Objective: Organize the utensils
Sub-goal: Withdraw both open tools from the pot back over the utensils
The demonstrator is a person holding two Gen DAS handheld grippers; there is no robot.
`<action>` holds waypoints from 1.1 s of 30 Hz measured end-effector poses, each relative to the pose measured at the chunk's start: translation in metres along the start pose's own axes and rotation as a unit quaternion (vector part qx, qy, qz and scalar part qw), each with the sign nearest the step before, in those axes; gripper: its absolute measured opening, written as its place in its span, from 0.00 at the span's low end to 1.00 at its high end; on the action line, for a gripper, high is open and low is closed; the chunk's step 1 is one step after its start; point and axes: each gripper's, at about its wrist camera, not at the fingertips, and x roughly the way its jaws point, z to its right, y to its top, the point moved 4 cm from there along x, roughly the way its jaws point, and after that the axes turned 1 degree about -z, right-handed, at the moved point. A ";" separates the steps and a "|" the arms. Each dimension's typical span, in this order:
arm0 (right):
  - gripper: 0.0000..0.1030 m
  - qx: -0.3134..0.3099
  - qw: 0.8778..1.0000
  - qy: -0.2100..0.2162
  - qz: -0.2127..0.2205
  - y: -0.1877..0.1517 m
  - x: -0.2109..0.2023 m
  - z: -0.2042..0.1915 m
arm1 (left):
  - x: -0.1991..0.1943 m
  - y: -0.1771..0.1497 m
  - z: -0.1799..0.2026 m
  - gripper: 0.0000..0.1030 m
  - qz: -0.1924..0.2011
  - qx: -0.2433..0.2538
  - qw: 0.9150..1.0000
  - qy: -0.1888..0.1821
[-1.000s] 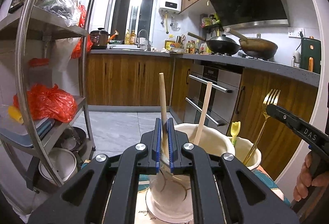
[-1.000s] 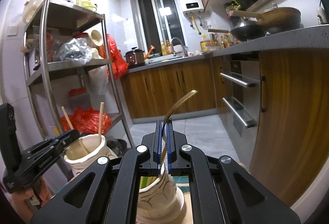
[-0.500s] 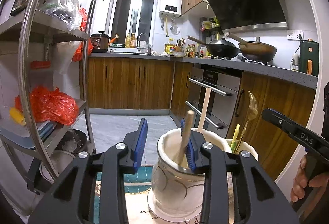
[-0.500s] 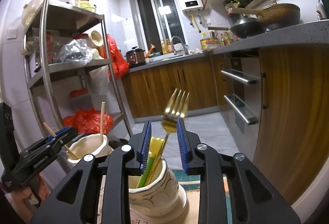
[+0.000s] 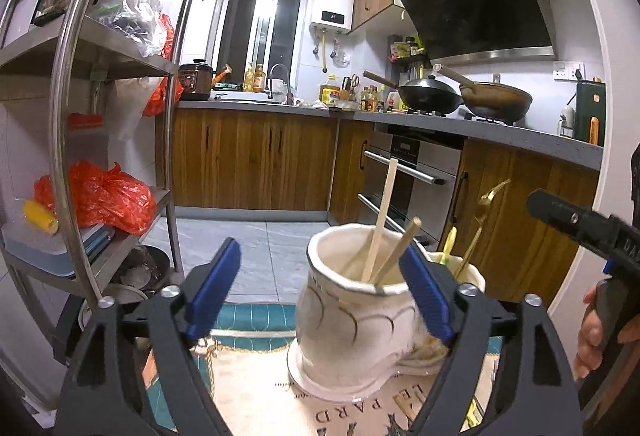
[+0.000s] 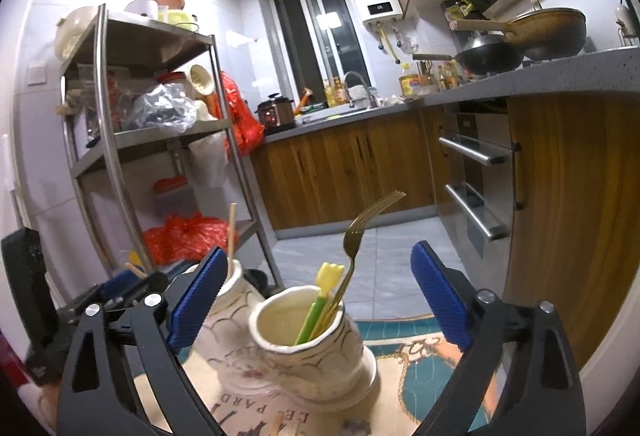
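Both my claws are spread wide and empty, so this looks like the moment just after a drop-off. My left claw [image 5: 316,286] hangs level just before the chopstick jar [image 5: 356,320], where two chopsticks [image 5: 390,236] lean inside. My right claw [image 6: 316,294] sits low before the second jar [image 6: 310,336], which holds a gold fork [image 6: 356,240] and a yellow-green utensil [image 6: 320,302]. The joined jars stand on a printed cloth [image 6: 416,376] covering the surface. More sticks [image 6: 286,424] lie at the cloth's near edge; I judge fetching them comes next.
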 end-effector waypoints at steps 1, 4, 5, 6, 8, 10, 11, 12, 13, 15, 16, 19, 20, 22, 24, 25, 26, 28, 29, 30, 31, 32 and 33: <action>0.91 -0.001 1.000 0.001 -0.002 0.000 -0.004 -0.001 | -0.003 -0.003 0.001 0.82 -0.002 -0.001 1.000 -0.005; 0.92 0.001 1.000 -0.003 -0.003 -0.002 -0.015 -0.002 | -0.010 -0.012 0.006 0.86 -0.011 0.004 1.000 -0.012; 0.92 0.003 1.000 -0.004 -0.005 -0.003 -0.019 -0.001 | -0.013 -0.015 0.008 0.86 -0.014 0.008 1.000 -0.014; 0.92 0.004 1.000 -0.004 -0.007 -0.004 -0.023 0.000 | -0.017 -0.020 0.010 0.87 -0.017 0.012 1.000 -0.016; 0.93 0.007 1.000 -0.008 -0.011 -0.006 -0.030 0.002 | -0.022 -0.027 0.013 0.90 -0.023 0.014 0.999 -0.021; 0.93 0.010 1.000 -0.012 -0.014 -0.010 -0.036 0.005 | -0.027 -0.036 0.016 0.91 -0.033 0.016 0.999 -0.023; 0.93 0.011 1.000 -0.015 -0.017 -0.013 -0.040 0.006 | -0.029 -0.039 0.017 0.91 -0.038 0.017 0.999 -0.024; 0.93 0.012 1.000 -0.016 -0.020 -0.015 -0.041 0.007 | -0.030 -0.043 0.018 0.91 -0.044 0.018 0.999 -0.025; 0.93 0.011 0.999 -0.020 -0.026 -0.019 -0.044 0.009 | -0.032 -0.047 0.018 0.91 -0.051 0.020 0.998 -0.025; 0.93 0.007 0.999 -0.029 -0.042 -0.030 -0.049 0.012 | -0.037 -0.058 0.019 0.91 -0.065 0.020 0.997 -0.026; 0.93 0.006 0.998 -0.032 -0.048 -0.035 -0.050 0.014 | -0.039 -0.061 0.019 0.91 -0.070 0.019 0.997 -0.028; 0.94 -0.001 0.996 -0.046 -0.079 -0.054 -0.054 0.020 | -0.043 -0.075 0.023 0.92 -0.093 0.015 0.995 -0.030; 0.94 -0.002 0.995 -0.051 -0.089 -0.060 -0.055 0.023 | -0.045 -0.079 0.025 0.92 -0.100 0.014 0.994 -0.034; 0.94 -0.001 0.992 -0.060 -0.107 -0.071 -0.057 0.029 | -0.047 -0.087 0.029 0.92 -0.111 0.017 0.993 -0.038; 0.94 0.004 0.990 -0.066 -0.125 -0.081 -0.058 0.035 | -0.049 -0.095 0.033 0.92 -0.123 0.023 0.991 -0.037; 0.94 0.007 0.988 -0.070 -0.138 -0.087 -0.057 0.039 | -0.050 -0.097 0.034 0.92 -0.128 0.024 0.991 -0.037; 0.94 0.008 0.986 -0.074 -0.150 -0.092 -0.057 0.041 | -0.049 -0.101 0.037 0.92 -0.135 0.022 0.990 -0.039; 0.94 0.007 0.981 -0.081 -0.174 -0.104 -0.053 0.045 | -0.048 -0.106 0.042 0.92 -0.148 0.022 0.988 -0.044; 0.94 0.006 0.978 -0.086 -0.188 -0.110 -0.051 0.047 | -0.047 -0.108 0.045 0.92 -0.153 0.025 0.987 -0.044; 0.94 0.004 0.975 -0.090 -0.201 -0.115 -0.049 0.047 | -0.045 -0.110 0.048 0.92 -0.159 0.030 0.986 -0.042; 0.94 0.001 0.973 -0.092 -0.211 -0.119 -0.047 0.048 | -0.043 -0.113 0.051 0.92 -0.166 0.034 0.985 -0.042; 0.94 -0.006 0.970 -0.099 -0.222 -0.124 -0.044 0.049 | -0.041 -0.115 0.053 0.92 -0.172 0.035 0.983 -0.043; 0.94 -0.011 0.968 -0.102 -0.229 -0.127 -0.043 0.049 | -0.039 -0.118 0.056 0.92 -0.182 0.035 0.981 -0.048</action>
